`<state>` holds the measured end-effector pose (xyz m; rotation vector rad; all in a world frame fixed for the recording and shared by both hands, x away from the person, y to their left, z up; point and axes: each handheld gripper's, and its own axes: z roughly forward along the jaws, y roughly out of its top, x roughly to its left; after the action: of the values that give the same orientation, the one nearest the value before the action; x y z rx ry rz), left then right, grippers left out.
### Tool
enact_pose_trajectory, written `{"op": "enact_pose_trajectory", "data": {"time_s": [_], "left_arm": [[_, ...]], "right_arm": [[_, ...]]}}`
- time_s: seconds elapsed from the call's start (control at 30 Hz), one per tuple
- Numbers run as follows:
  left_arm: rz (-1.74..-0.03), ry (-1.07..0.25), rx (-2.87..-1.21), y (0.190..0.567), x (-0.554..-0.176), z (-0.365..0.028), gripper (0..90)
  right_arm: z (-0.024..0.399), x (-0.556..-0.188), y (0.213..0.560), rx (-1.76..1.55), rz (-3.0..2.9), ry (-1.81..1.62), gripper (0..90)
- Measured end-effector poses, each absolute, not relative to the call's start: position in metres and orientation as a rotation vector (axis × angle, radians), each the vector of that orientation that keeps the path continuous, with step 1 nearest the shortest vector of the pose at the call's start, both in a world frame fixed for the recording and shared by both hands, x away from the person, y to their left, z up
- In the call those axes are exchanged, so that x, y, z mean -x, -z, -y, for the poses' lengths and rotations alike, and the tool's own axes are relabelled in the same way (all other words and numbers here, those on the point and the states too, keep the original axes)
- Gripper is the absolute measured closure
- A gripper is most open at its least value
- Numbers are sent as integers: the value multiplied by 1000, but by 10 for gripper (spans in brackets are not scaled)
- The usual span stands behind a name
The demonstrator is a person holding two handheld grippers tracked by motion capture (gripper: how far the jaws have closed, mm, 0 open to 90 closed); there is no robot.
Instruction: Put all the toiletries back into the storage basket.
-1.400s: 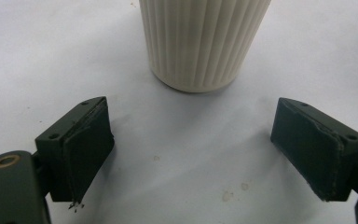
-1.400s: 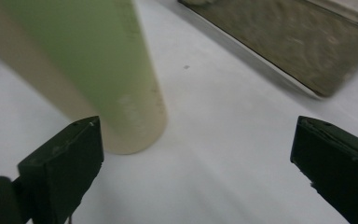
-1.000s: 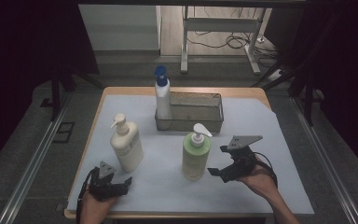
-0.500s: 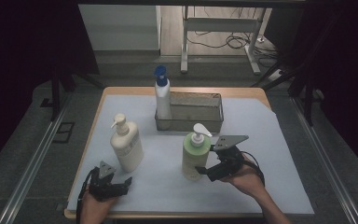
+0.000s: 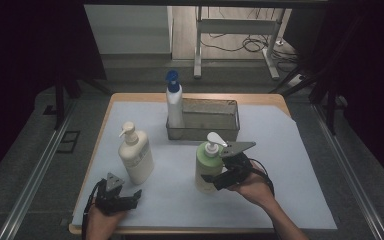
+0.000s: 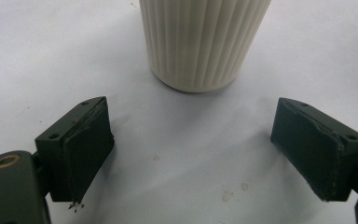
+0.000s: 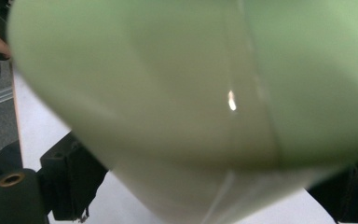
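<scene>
A green pump bottle [image 5: 207, 169] stands upright on the white sheet at front centre. My right gripper [image 5: 216, 181] reaches in from its right, low on the body. Its jaws have just been closing a little. In the right gripper view the green bottle [image 7: 191, 93] sits between the jaws of the right gripper [image 7: 205, 196], and both pads [image 7: 81, 179] lie against its sides. My left gripper [image 5: 131, 198] rests open at the front left, with nothing between the jaws of the left gripper [image 6: 191, 154]. A cream ribbed pump bottle [image 5: 136, 160] [image 6: 200, 42] stands just beyond it.
A grey metal basket [image 5: 220, 131] sits at the back centre of the table. A white bottle with a blue cap [image 5: 174, 107] stands in its left end. The white sheet [image 5: 290, 165] covers most of the wooden table top. Dark floor and rails surround the table.
My right gripper has moved left across the sheet, from beside the green bottle to around its lower body. The left gripper and all bottles have stayed where they were.
</scene>
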<state>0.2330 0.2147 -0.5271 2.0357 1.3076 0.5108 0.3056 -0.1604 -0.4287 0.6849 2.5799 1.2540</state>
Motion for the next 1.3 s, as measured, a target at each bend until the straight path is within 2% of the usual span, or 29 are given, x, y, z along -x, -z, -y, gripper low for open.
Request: {"op": "enact_pose_trajectory", "data": {"time_s": [0.7,1.3], "left_arm": [[-1308,-510,-2037,527,-233,-215,121],[-1308,-510,-2037,527,-233,-215,121]], "right_arm": [[155,-306,426,-752,-2530,-1190,114],[156,-327,395,-823,-2472,-1189,115]]}}
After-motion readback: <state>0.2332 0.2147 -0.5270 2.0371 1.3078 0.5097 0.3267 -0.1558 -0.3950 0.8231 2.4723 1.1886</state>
